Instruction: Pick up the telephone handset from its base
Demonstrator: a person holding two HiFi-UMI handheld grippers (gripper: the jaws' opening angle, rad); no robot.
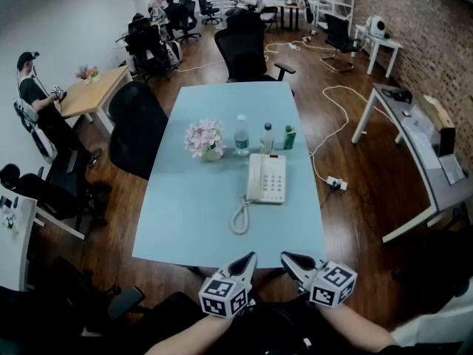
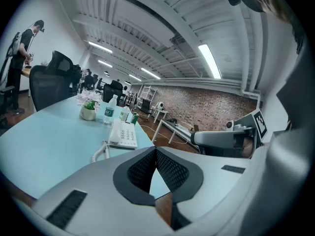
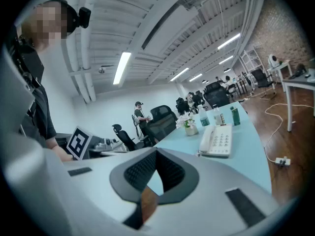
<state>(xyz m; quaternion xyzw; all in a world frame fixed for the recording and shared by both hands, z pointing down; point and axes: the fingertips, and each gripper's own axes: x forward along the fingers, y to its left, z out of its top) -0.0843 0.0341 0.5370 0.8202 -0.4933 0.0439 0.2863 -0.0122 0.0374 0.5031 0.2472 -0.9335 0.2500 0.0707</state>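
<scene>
Head view: one telephone, two clear bottles, one flowerpot; left tongs and right tongs closed, empty.

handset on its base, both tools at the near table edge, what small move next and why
Probably open the left tool and ease it forward toward the handset. Its jaws are together and empty at the near table edge, and the handset lies on the left side of the base, straight ahead of it.

Grey left tongs, right tongs; black ribbed pads.
</scene>
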